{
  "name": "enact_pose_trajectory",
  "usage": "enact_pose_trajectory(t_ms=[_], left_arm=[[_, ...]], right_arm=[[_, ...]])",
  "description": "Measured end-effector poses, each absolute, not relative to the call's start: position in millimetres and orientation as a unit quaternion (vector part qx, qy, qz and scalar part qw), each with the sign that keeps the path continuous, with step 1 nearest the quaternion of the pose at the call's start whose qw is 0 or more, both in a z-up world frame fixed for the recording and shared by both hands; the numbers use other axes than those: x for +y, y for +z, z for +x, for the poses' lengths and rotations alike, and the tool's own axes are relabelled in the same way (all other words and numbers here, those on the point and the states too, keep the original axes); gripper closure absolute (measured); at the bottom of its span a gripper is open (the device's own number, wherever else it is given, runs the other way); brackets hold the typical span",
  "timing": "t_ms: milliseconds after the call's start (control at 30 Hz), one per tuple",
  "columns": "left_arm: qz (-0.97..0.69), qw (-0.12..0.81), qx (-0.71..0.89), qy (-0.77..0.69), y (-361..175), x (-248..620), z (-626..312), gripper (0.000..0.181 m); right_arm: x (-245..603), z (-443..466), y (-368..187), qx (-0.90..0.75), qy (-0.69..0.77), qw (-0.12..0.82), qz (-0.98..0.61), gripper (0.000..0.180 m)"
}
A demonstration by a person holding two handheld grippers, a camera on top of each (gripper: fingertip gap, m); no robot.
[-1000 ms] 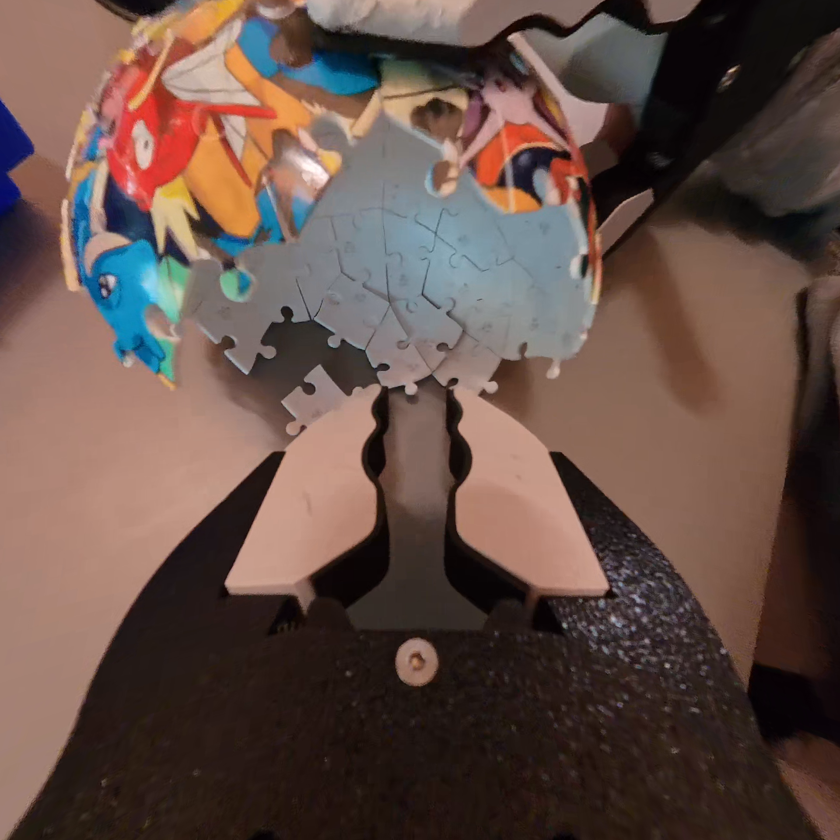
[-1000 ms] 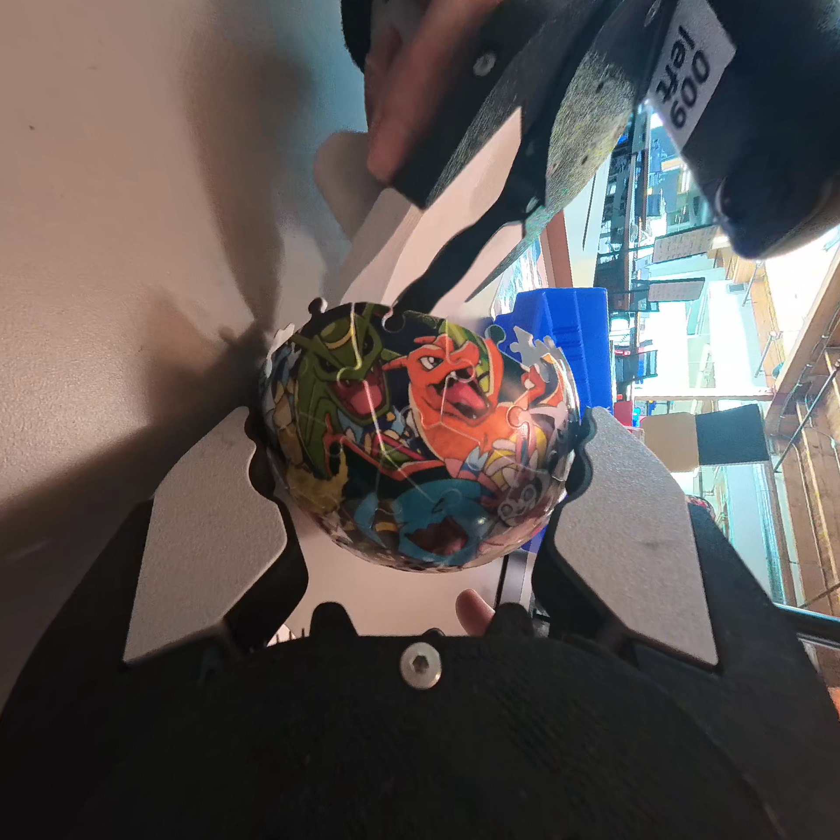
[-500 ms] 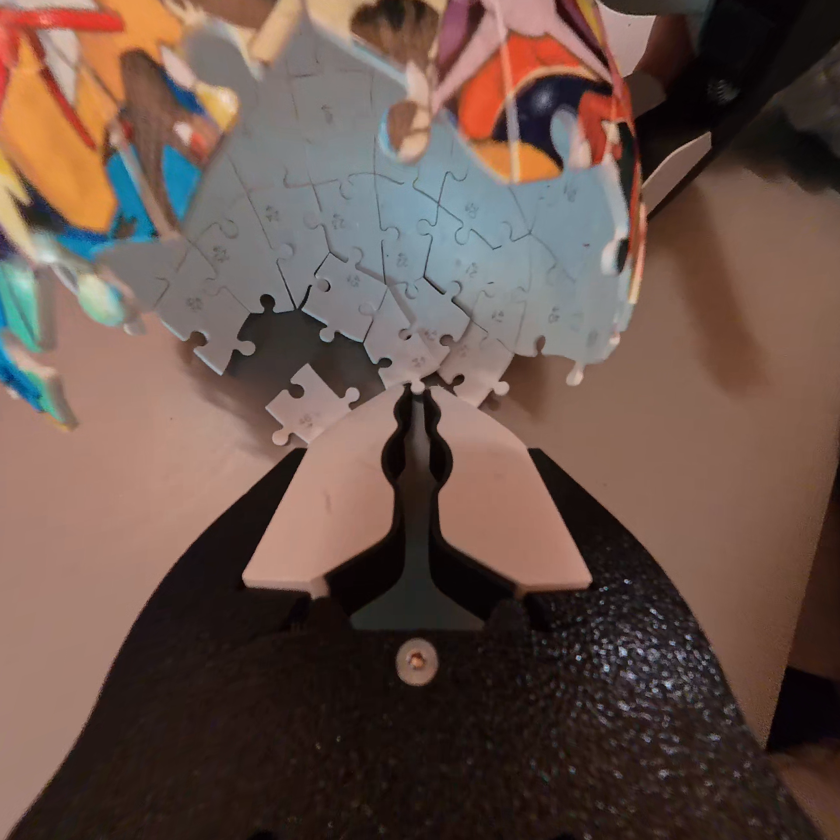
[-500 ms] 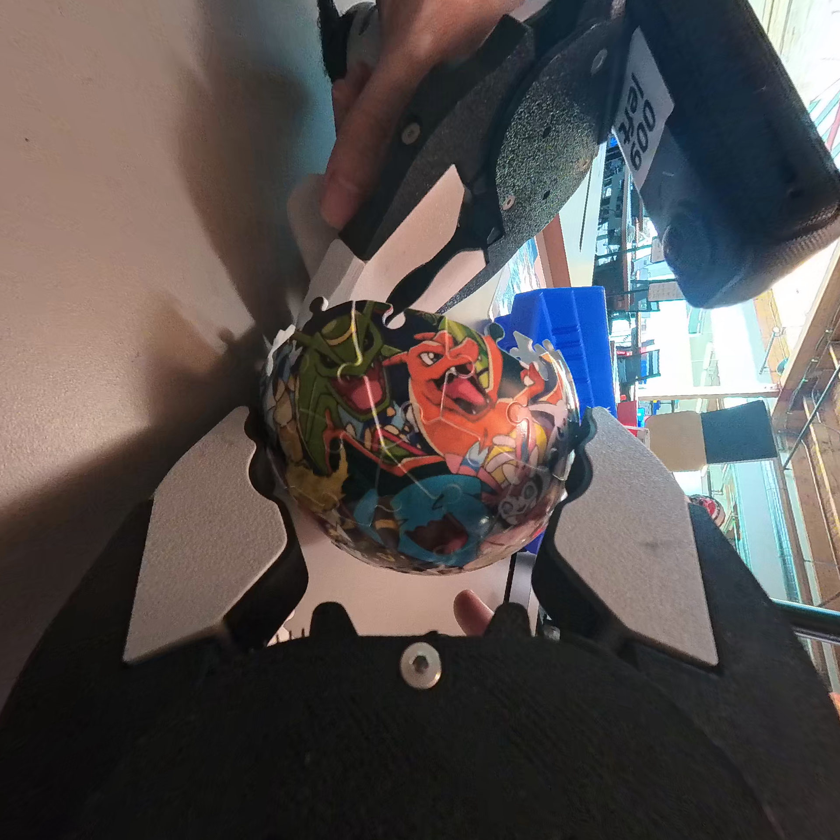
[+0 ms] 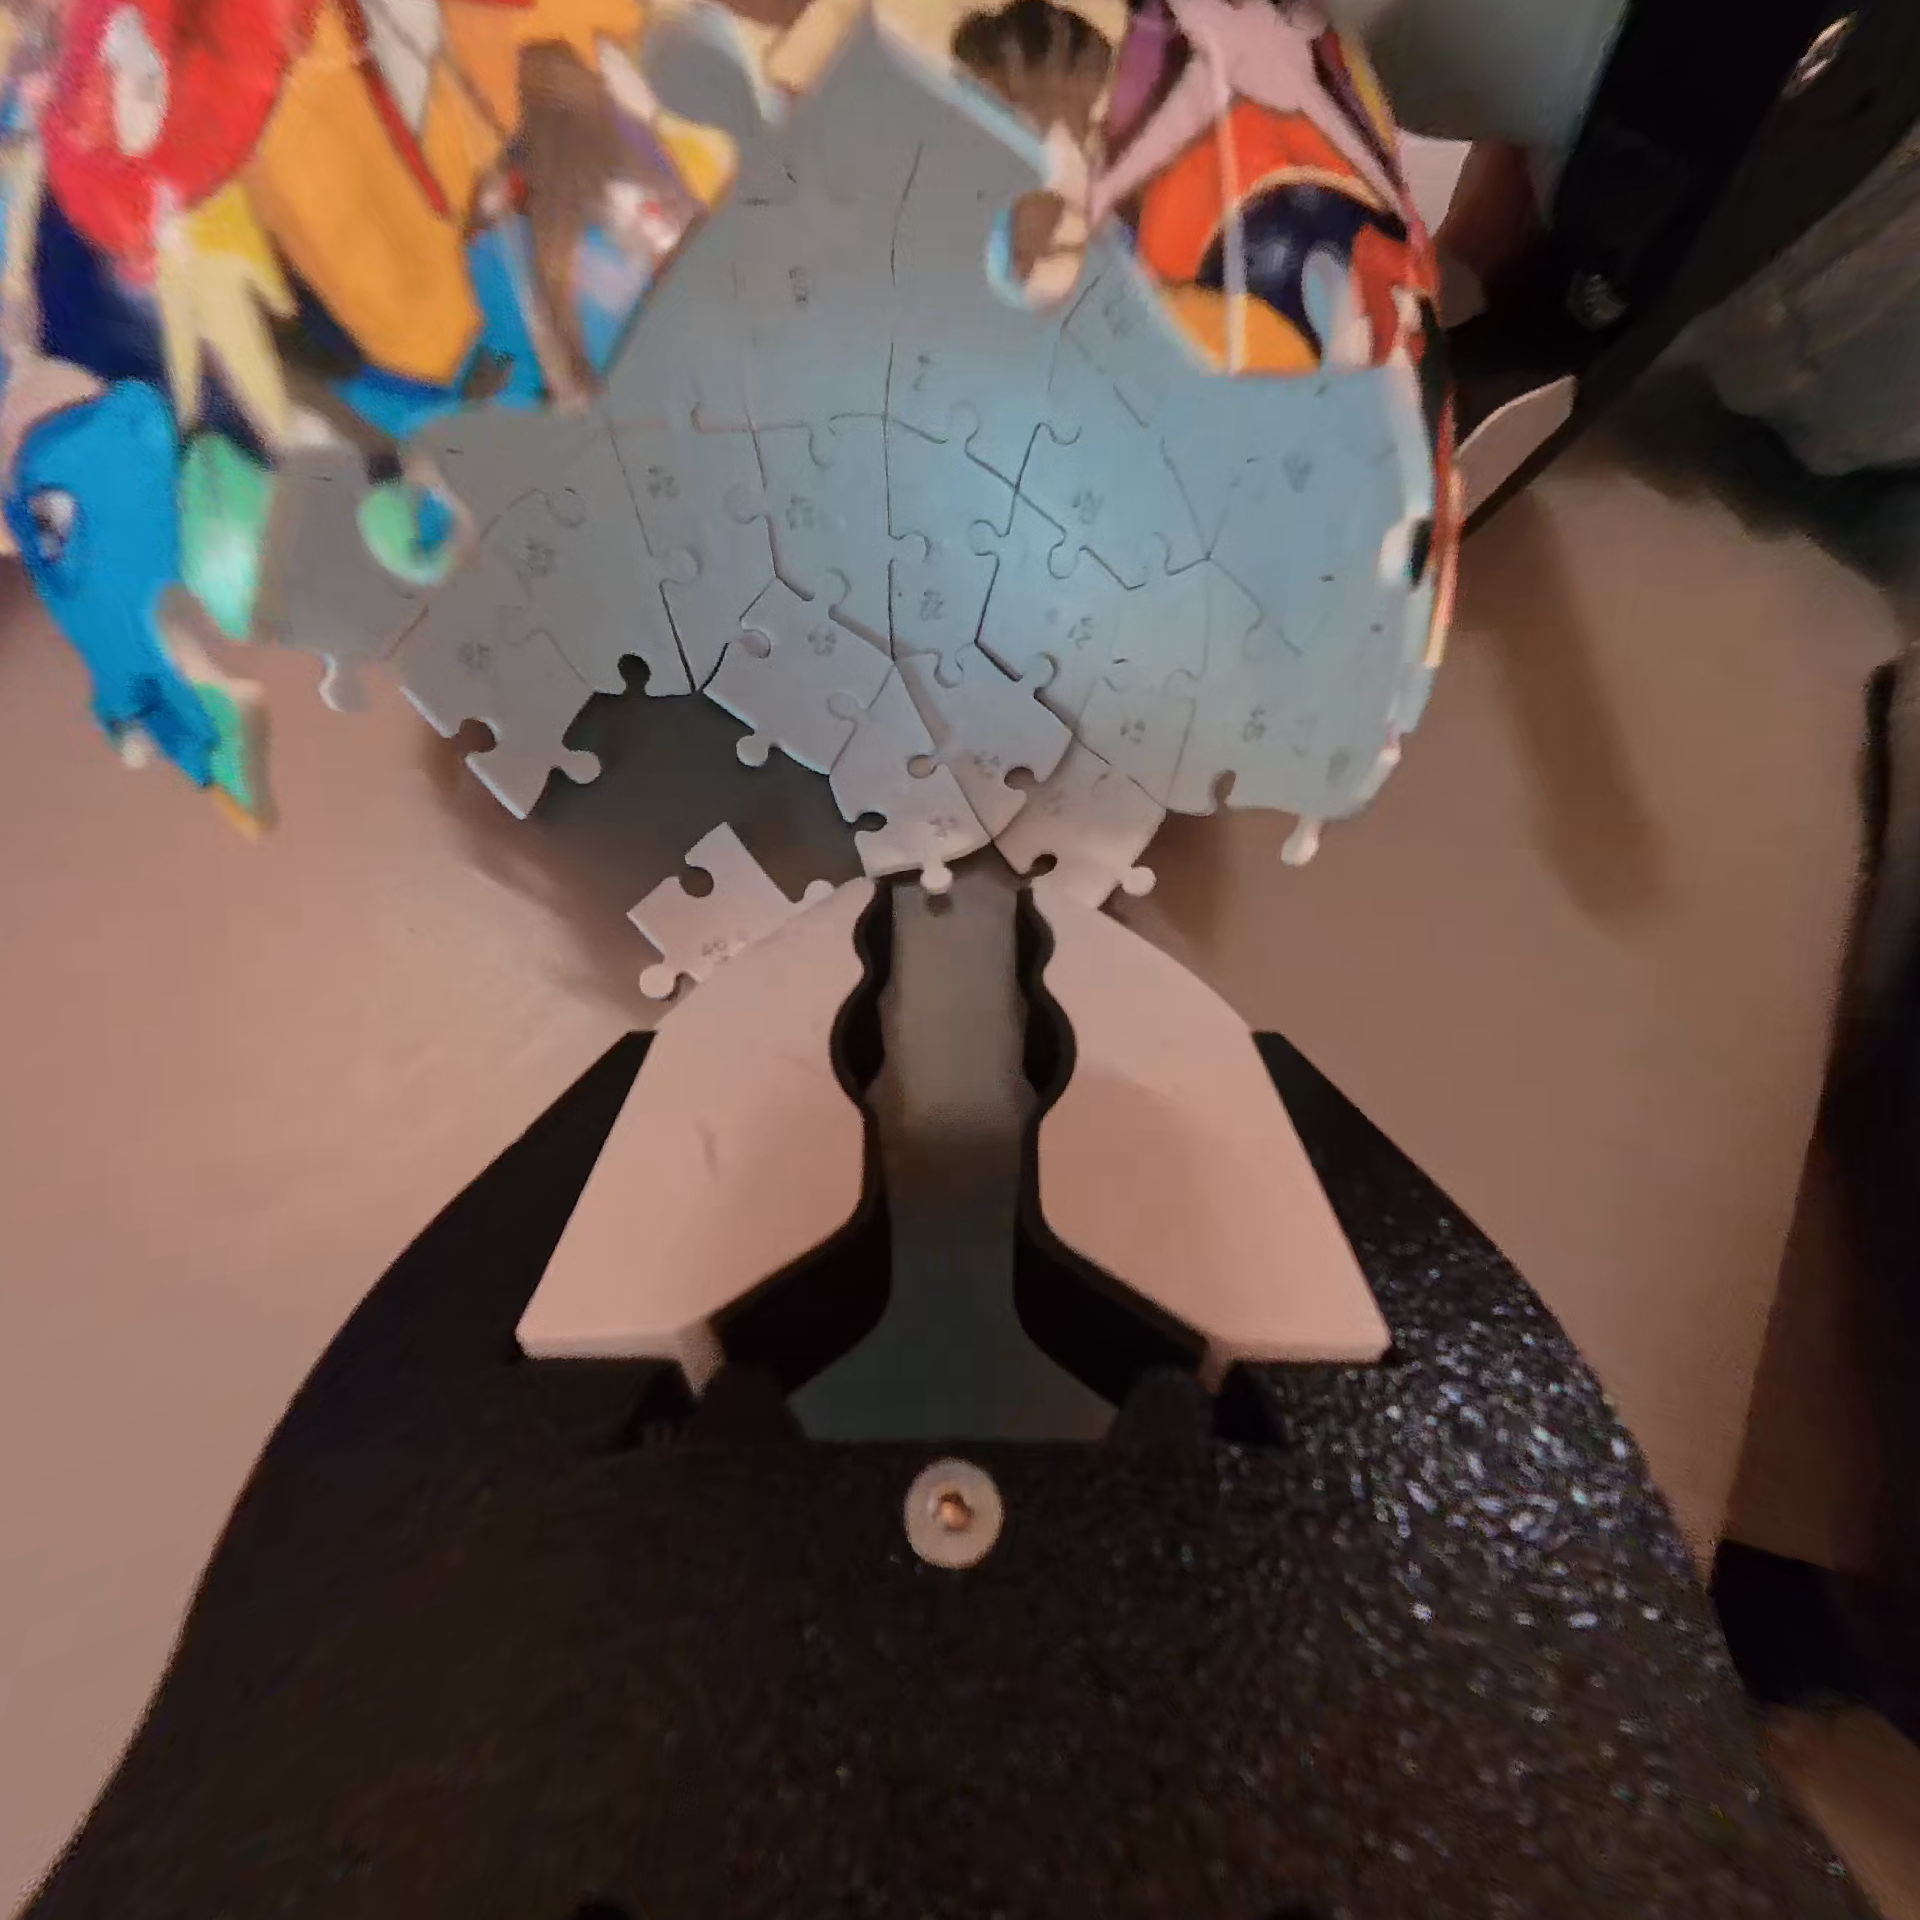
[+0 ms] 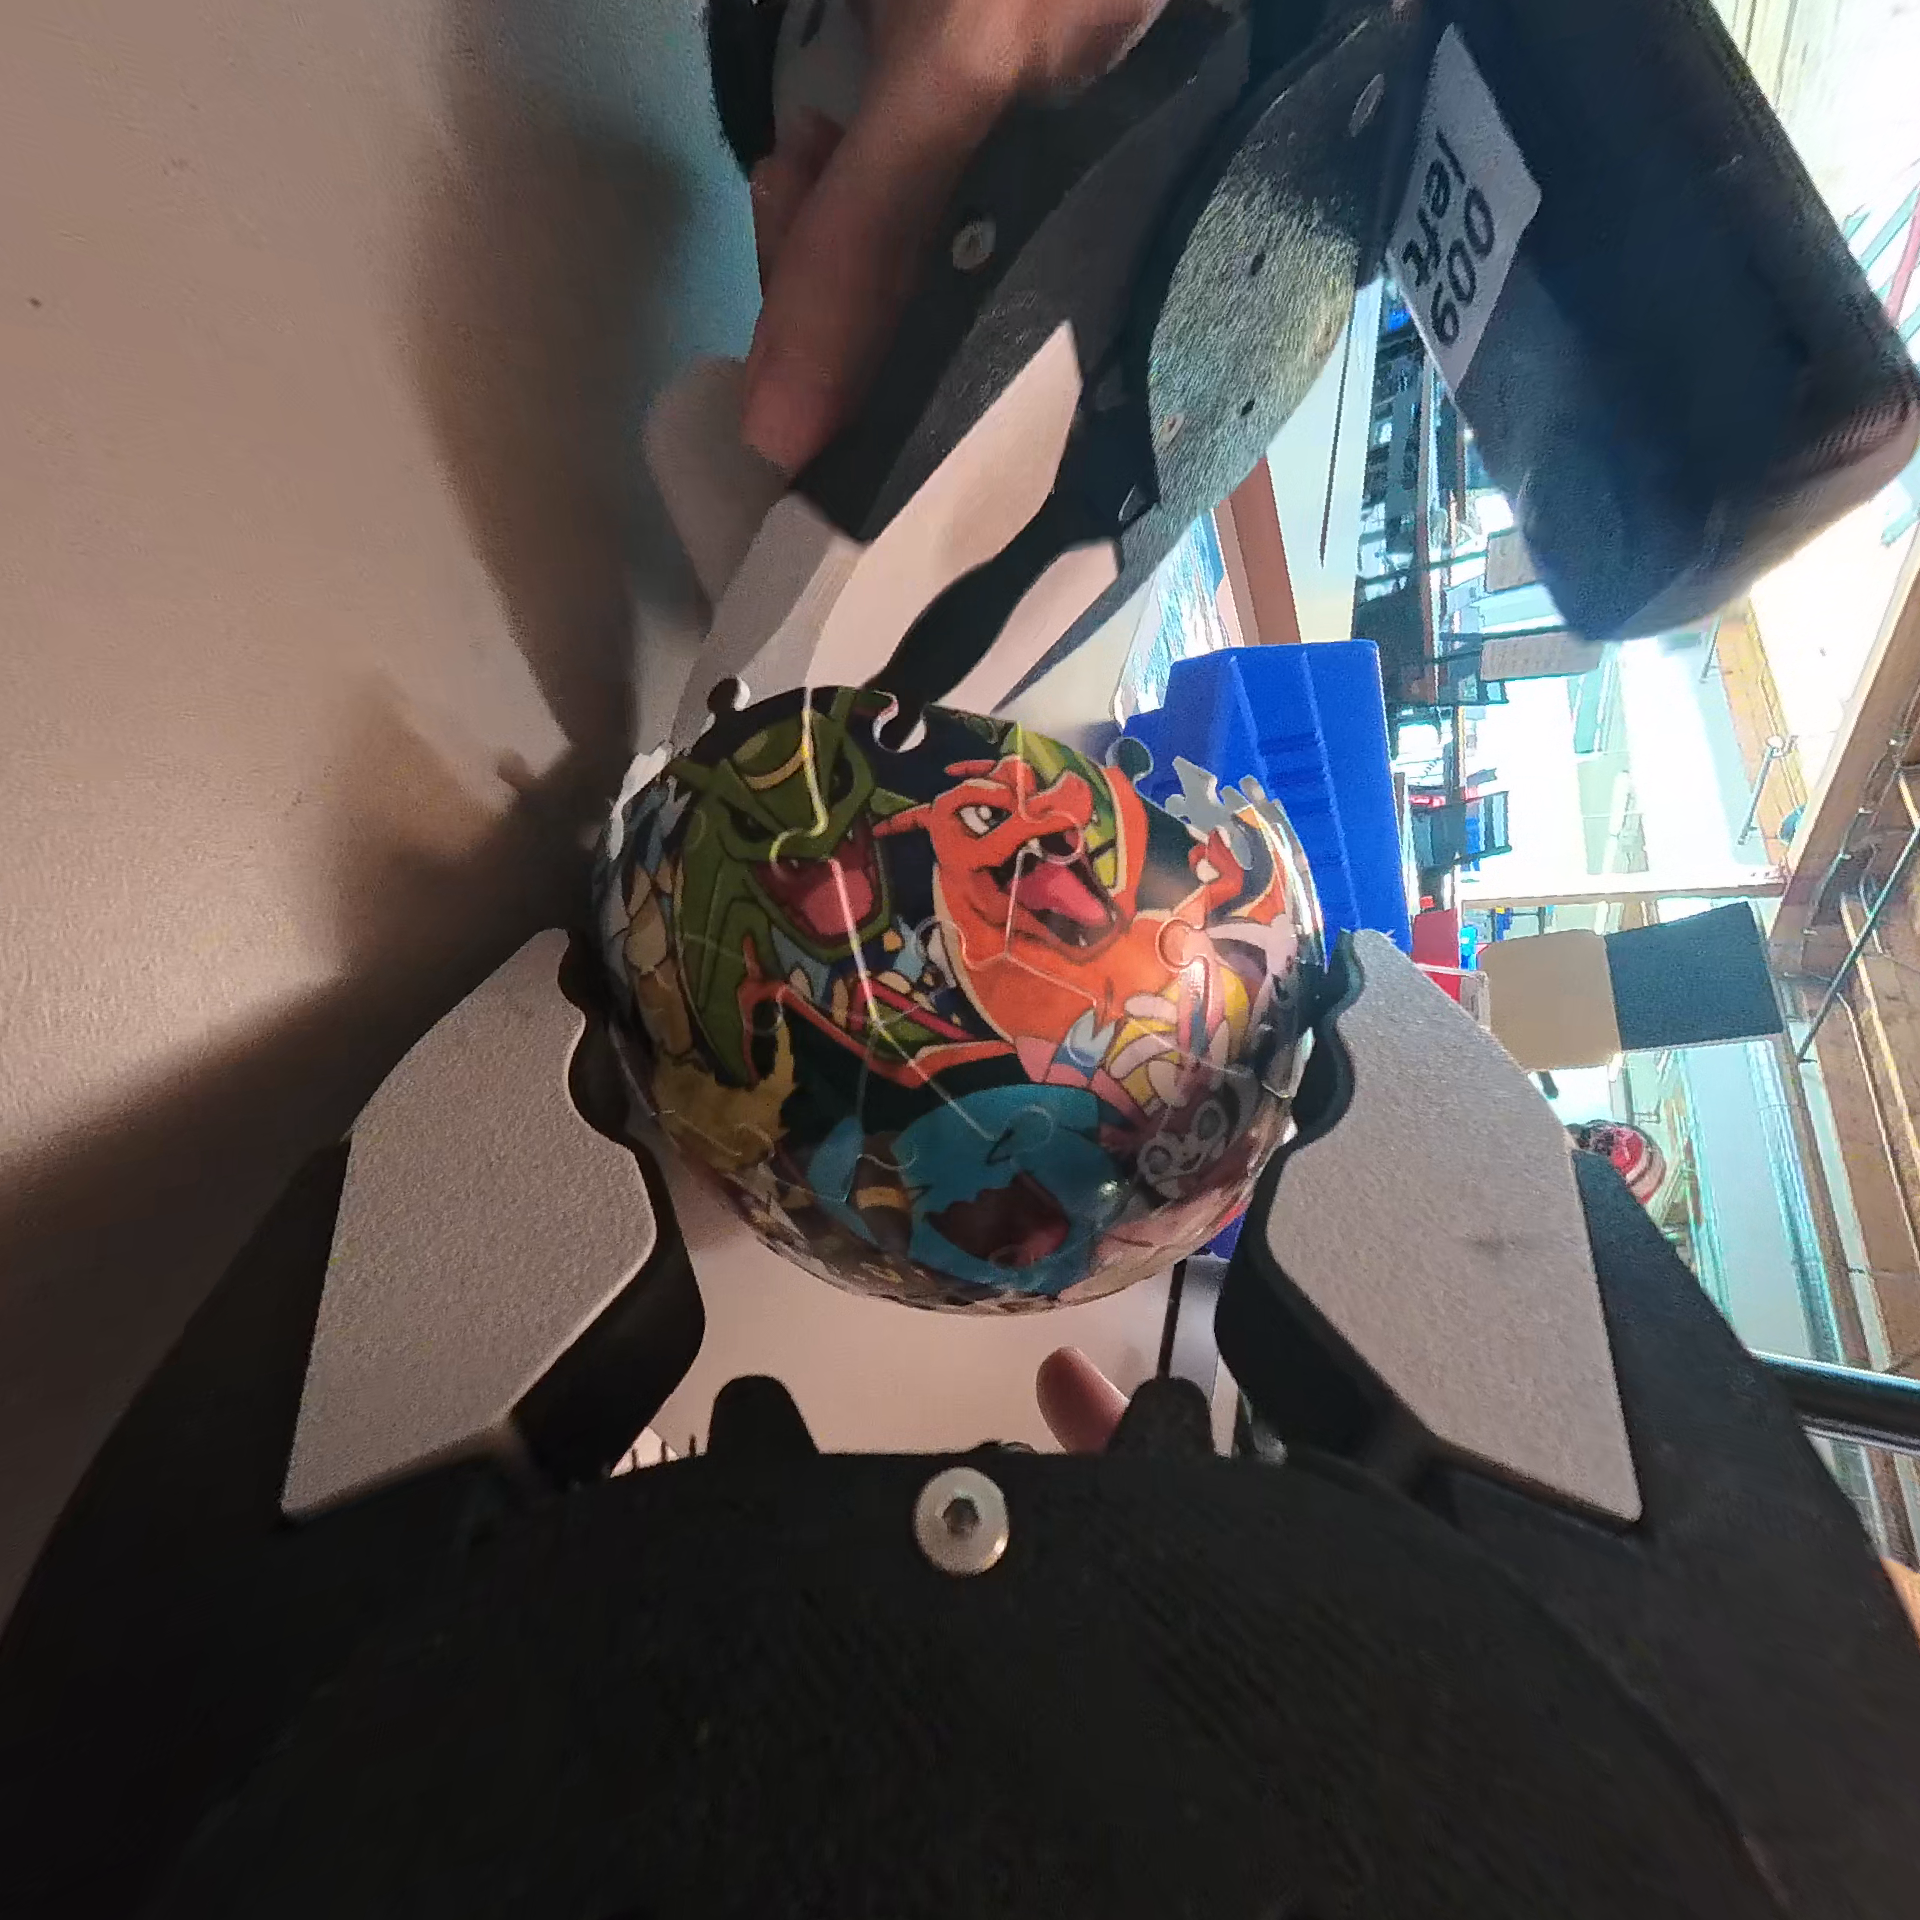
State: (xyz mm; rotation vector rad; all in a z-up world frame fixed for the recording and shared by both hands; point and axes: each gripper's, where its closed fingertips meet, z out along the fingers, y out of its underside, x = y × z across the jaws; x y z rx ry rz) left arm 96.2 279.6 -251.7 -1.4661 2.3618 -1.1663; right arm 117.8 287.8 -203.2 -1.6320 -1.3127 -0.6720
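Note:
My right gripper is shut on a half-built spherical jigsaw ball printed with colourful cartoon creatures, one pad on each side. In the left wrist view I look into the ball's pale blue-grey inside, with its jagged unfinished rim toward me. My left gripper has its tips at that rim with a narrow gap between the fingers and nothing in it. A loose grey puzzle piece lies just left of the left finger, partly hidden by it. The left gripper also shows in the right wrist view, above the ball.
The beige tabletop lies under everything. A blue bin stands behind the ball. A person's hand holds the left gripper's body. Dark objects crowd the right edge of the left wrist view.
My left gripper moved closer to the ball's rim. Its fingers closed almost fully half a second ago and have parted again to a narrow gap. The ball stays held in my right gripper.

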Motion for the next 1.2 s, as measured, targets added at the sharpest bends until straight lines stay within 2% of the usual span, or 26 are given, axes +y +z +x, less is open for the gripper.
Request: enact_pose_trajectory(t_ms=[33, 133, 267, 333, 567, 867, 1200], left_arm=[[-0.487, 0.063, 0.775, -0.398, -248, 280, 96, 0.156], [-0.509, 0.094, 0.731, -0.445, -229, 288, 110, 0.144], [-0.614, 0.248, 0.637, -0.395, -224, 337, 153, 0.09], [-0.628, 0.279, 0.64, -0.344, -236, 349, 156, 0.082], [-0.616, 0.228, 0.68, -0.325, -254, 340, 157, 0.08], [-0.606, 0.224, 0.705, -0.292, -263, 337, 164, 0.078], [-0.598, 0.216, 0.721, -0.275, -263, 332, 166, 0.084]], right_arm=[[288, 119, -203, -0.531, -0.272, 0.454, -0.662, 0.053], [288, 119, -203, -0.527, -0.267, 0.458, -0.664, 0.053], [288, 120, -203, -0.524, -0.265, 0.461, -0.665, 0.053], [288, 121, -203, -0.522, -0.264, 0.462, -0.666, 0.053], [288, 123, -203, -0.516, -0.259, 0.469, -0.668, 0.053], [289, 123, -203, -0.509, -0.252, 0.479, -0.669, 0.052], [289, 124, -203, -0.507, -0.25, 0.481, -0.67, 0.052]])
